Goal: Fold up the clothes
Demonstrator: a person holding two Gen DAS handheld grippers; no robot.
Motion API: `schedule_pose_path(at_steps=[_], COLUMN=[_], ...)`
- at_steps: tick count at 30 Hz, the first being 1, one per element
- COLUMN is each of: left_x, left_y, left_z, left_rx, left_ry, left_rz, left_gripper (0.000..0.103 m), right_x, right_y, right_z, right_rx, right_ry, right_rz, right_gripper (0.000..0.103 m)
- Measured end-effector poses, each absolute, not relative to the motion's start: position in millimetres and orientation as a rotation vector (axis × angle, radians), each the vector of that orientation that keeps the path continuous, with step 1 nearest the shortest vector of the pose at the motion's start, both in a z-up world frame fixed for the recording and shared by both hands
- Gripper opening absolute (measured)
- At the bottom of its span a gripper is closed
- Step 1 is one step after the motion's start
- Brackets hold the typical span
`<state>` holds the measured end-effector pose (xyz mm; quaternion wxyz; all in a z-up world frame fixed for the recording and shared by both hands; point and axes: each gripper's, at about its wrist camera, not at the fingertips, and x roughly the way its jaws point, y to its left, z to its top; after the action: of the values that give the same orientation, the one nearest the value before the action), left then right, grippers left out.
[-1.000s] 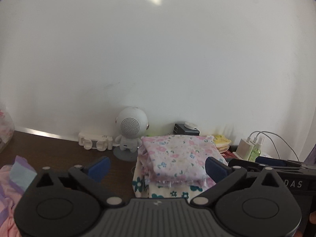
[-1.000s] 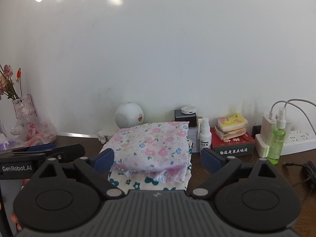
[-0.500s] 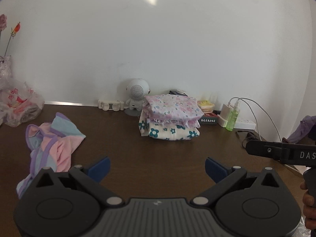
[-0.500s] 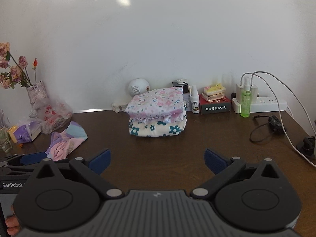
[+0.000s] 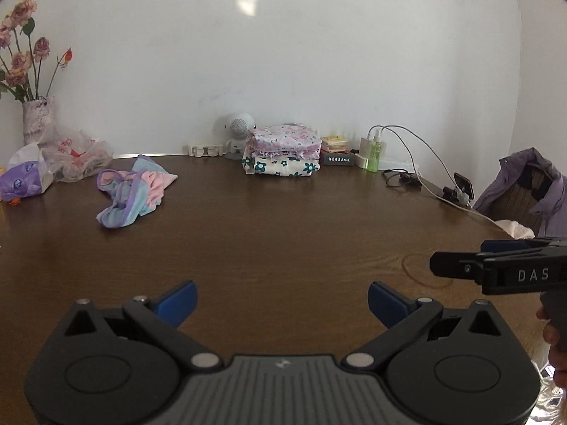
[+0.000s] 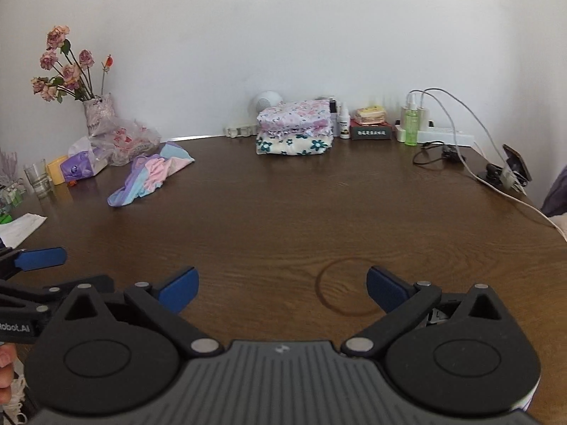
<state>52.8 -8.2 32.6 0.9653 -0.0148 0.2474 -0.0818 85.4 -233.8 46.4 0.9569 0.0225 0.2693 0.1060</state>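
- Here, from the left: dried roses in a pale vase (image 6: 97,115) beside a crinkled plastic bag (image 6: 129,140) on the dark wood-grain desk (image 5: 283,233).
- A crumpled pastel garment (image 5: 133,191), soft pink, blue and purple, lies unfolded at the desk's left.
- The left hand-held gripper (image 5: 282,302) hangs released, blue pads wide apart, empty.
- Two folded floral garments (image 5: 281,156) sit stacked at the back wall; both grippers have pulled far back from them in the last second.
- The right hand-held gripper (image 6: 282,290) is likewise released and empty.
- The cables' (image 6: 460,148) far ends run out of view.
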Motion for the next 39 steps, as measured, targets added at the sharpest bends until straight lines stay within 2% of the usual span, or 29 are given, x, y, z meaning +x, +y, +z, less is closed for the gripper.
schedule_pose_path(at_steps=[9, 39], left_x=[26, 7], left_y=[1, 1], left_z=[13, 10], left_rx=[-0.098, -0.046], left_ry=[0.534, 0.546], left_rz=[-0.1, -0.015], left_gripper=[0.101, 0.101], right_x=[37, 19], right_y=[-236, -213], right_z=[32, 20], right_rx=[0.128, 0.11], right_ry=[0.543, 0.565], right_rz=[0.168, 0.196], right_gripper=[0.103, 0.103])
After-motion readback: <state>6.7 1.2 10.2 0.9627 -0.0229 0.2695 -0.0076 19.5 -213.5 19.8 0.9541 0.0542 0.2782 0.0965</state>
